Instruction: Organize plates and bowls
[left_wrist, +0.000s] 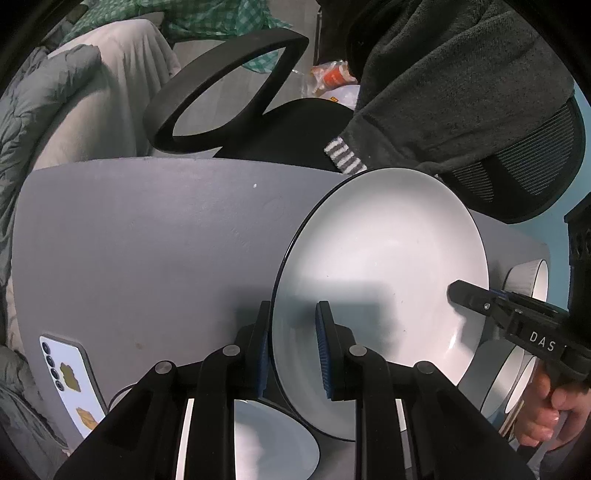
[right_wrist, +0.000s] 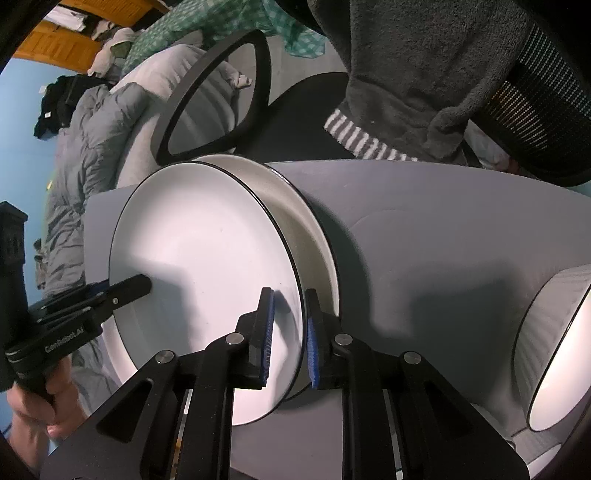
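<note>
A large white plate with a thin black rim (left_wrist: 384, 266) (right_wrist: 207, 266) is held between both grippers above the grey table (left_wrist: 147, 240). My left gripper (left_wrist: 291, 347) straddles the plate's rim, one pad on each face; it also shows in the right wrist view (right_wrist: 136, 286). My right gripper (right_wrist: 289, 334) clamps the opposite rim; it also shows in the left wrist view (left_wrist: 461, 291). In the right wrist view a second white plate (right_wrist: 314, 236) lies on the table under the held one. A ribbed white bowl (right_wrist: 554, 347) stands on the right.
A phone with stickers (left_wrist: 72, 380) lies near the table's left edge. Another white dish (left_wrist: 273, 439) sits below my left gripper. Ribbed bowls (left_wrist: 524, 280) stand at the right. A black office chair (left_wrist: 229, 92) with a dark garment (left_wrist: 443, 74) stands behind the table.
</note>
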